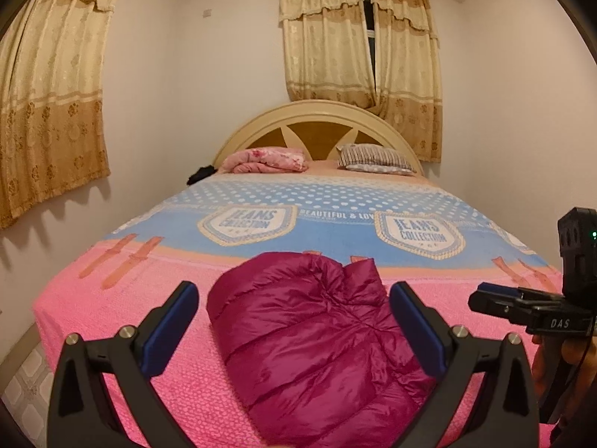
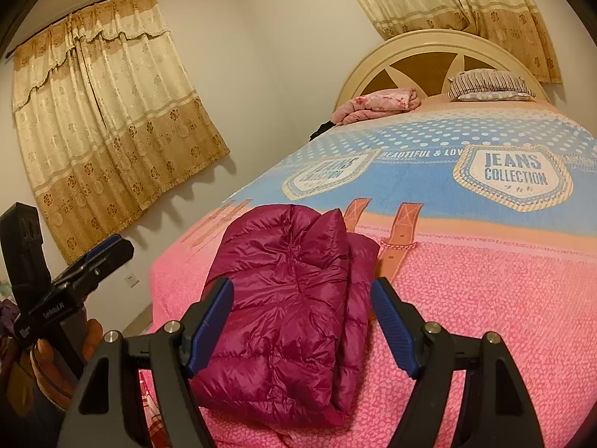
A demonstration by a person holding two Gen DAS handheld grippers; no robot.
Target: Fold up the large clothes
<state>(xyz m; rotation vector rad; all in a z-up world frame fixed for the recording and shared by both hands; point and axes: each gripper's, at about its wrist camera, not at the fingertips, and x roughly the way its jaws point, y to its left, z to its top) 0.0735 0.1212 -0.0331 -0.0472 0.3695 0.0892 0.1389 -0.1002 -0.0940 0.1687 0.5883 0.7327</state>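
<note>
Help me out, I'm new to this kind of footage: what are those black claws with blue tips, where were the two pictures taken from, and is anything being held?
No robot here: a person holds hand-held tongs, one in each hand, each with a fisheye camera looking along its fingers. One picture looks from the left tongs, the other from the right tongs. Both stand open and hold nothing. Ahead, a folded magenta puffer jacket lies on the bed's pink blanket. Pillows sit by the headboard.
</note>
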